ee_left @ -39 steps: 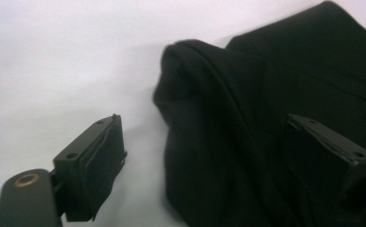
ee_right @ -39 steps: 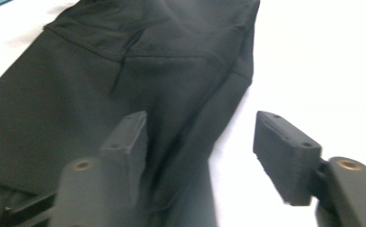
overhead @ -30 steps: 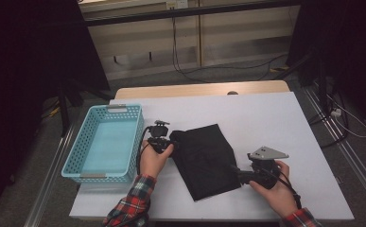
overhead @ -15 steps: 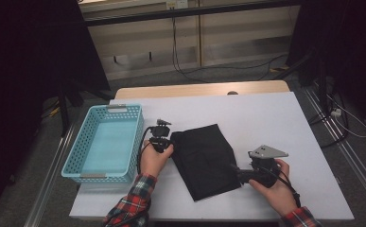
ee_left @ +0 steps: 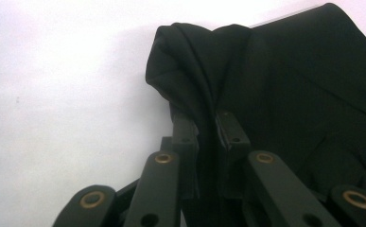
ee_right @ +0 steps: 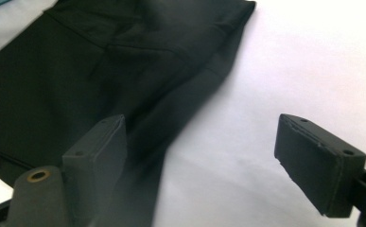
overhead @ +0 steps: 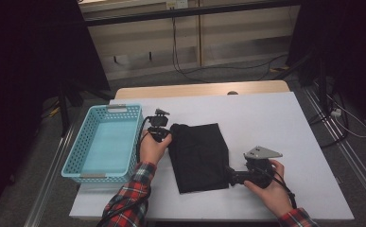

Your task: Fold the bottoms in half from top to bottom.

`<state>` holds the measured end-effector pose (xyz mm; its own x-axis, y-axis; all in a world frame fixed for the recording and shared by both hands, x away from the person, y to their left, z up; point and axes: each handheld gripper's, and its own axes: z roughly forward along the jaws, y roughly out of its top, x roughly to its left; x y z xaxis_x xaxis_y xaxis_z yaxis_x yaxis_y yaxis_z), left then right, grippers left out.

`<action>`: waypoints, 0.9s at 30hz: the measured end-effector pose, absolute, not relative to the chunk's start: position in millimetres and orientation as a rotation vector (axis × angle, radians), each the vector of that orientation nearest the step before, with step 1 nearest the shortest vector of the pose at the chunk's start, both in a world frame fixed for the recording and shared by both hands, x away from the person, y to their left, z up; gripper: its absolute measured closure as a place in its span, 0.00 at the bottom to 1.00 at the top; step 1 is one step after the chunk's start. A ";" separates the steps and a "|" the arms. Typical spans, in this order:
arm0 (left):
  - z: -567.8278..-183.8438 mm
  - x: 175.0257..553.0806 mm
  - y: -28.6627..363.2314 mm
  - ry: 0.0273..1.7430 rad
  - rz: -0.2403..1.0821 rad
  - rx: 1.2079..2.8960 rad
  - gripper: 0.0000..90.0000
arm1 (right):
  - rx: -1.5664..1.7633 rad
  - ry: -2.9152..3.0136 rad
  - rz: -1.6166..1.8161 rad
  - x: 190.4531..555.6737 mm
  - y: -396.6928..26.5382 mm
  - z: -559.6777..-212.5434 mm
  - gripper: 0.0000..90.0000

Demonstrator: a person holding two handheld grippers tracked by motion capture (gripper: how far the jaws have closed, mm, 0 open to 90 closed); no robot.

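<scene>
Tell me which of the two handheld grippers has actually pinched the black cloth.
The left gripper: its jaws have just closed on a bunched fold of the black folded cloth. The right gripper stands open at the cloth's edge.

Black cloth (overhead: 198, 156), turquoise basket (overhead: 83, 166), white table (overhead: 265, 118), red plaid sleeve (overhead: 132, 191).

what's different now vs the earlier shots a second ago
The left gripper has just closed on the near-left corner of the black cloth, pinching a bunched fold. The right gripper has been opening a little, its jaws wide over the cloth's right edge without gripping it. The cloth otherwise lies flat, and the blue basket and white table are as before.
</scene>
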<state>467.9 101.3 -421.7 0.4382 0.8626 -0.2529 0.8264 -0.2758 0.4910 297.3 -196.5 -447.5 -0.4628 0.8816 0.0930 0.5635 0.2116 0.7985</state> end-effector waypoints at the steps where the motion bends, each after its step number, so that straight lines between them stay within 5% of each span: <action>1: -422.5 467.5 101.8 1.411 0.087 2.124 0.88 | 1.345 2.106 1.139 298.1 -194.7 -447.2 0.20; 27: -418.0 466.6 103.6 1.398 0.109 2.132 0.87 | 1.339 2.182 1.109 318.5 -166.7 -451.2 0.23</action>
<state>466.6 103.6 -418.0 0.4470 0.8620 -0.2391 0.8143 -0.2814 0.5076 318.5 -166.7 -451.2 -0.4921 0.8647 0.1005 0.5908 0.2470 0.7681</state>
